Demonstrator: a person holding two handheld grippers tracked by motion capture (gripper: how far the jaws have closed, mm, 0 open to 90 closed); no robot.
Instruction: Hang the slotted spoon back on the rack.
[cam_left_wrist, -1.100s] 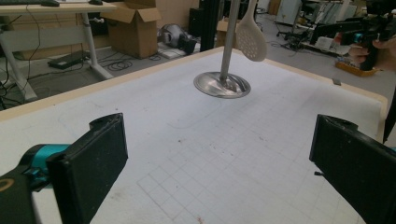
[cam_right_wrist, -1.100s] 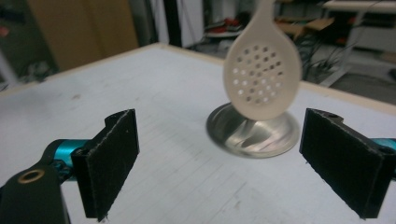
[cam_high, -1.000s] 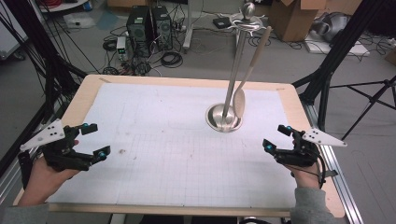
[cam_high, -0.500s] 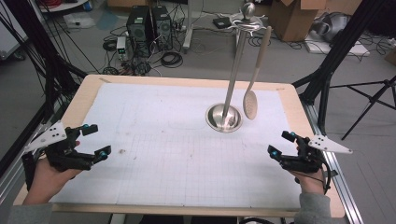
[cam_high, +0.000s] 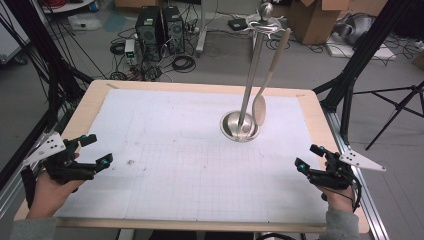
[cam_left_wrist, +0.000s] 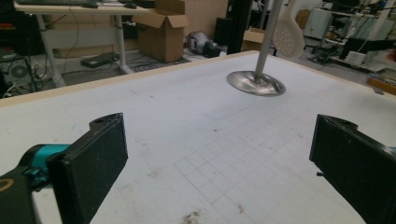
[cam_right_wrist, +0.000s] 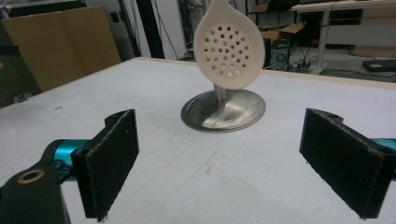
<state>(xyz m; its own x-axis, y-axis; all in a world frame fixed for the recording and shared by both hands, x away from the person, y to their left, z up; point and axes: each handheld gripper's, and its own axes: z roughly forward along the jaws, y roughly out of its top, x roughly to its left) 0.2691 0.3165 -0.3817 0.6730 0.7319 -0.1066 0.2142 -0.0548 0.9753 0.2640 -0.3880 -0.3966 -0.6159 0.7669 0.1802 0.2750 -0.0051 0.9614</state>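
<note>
Cream skimmer spoon (cam_high: 259, 109) hanging near-upright from steel stand (cam_high: 241, 125), dead ahead of right gripper (cam_high: 312, 158), nearer than left gripper (cam_high: 96, 151); both sets of jaws wide apart, empty.

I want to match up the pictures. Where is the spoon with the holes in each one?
High view: the holey spoon hangs right of the stand's pole, upper middle.
Left gripper view: its bowl is at the top edge.
Right gripper view: top centre.
Shared landmark: the round metal base.
</note>
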